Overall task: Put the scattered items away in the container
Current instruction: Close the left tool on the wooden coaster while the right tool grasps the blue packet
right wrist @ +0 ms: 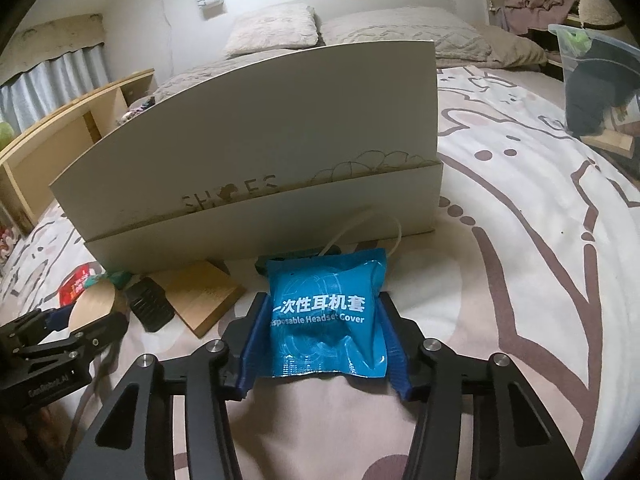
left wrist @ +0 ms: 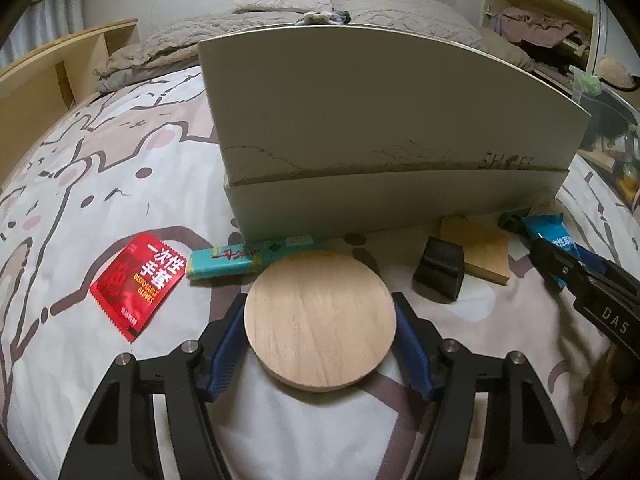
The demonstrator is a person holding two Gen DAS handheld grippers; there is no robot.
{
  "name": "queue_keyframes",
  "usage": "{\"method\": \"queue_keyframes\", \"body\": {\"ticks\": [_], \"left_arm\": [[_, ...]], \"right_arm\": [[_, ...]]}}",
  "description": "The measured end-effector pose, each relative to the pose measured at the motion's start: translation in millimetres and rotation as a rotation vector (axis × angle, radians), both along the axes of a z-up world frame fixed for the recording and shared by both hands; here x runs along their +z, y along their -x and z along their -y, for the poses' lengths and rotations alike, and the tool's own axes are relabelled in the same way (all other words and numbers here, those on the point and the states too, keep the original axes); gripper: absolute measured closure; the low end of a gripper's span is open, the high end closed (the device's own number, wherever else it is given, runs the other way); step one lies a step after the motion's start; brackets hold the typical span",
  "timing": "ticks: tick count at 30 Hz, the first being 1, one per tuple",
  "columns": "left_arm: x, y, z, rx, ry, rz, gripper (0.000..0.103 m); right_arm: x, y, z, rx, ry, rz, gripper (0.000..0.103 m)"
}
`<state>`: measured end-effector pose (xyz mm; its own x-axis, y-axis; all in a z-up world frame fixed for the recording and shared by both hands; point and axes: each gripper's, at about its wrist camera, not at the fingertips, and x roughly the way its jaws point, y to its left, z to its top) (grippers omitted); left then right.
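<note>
Left wrist view puts the left gripper point(left wrist: 320, 320) low over the patterned bedsheet point(left wrist: 80, 184), its blue pads closed against both edges of a round, pale wooden disc point(left wrist: 320, 320) that it seems to hold flat. Just ahead of the fingers lies a teal, long, narrow packet point(left wrist: 248, 258); ahead and to the left sits a red foil sachet of disposable gloves point(left wrist: 138, 280); ahead and to the right are a small black ridged block point(left wrist: 439, 276) and, touching it, a square tan wooden slab point(left wrist: 478, 248).

From the right wrist view, the right gripper point(right wrist: 326, 316) has its blue pads pressed on the two sides of a puffy blue headset-cover pouch point(right wrist: 326, 308). A dark green thing with a pale cord shows just behind the pouch.

Straight ahead of both grippers stands the cream cardboard shoe box point(left wrist: 384, 196), its lid point(left wrist: 380, 96) propped upright against the near wall. The lid hides the interior, so what it already holds cannot be told.

Both hands appear to be in the grasp stage. Next, each load probably has to be raised above the lid's top edge, carried beyond it, and released inside; a soft pouch may sag or slip.
</note>
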<state>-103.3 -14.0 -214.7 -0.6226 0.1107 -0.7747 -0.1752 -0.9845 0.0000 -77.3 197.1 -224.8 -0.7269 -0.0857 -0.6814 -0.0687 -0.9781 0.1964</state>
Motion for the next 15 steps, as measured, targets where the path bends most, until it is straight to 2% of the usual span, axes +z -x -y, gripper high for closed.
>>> {"method": "queue_keyframes", "body": {"ticks": [15], "left_arm": [[7,-14,-6,0.006,-0.05,0.011,0.035]], "right_arm": [[6,-11,5,0.039,-0.013,0.012,0.054]]}}
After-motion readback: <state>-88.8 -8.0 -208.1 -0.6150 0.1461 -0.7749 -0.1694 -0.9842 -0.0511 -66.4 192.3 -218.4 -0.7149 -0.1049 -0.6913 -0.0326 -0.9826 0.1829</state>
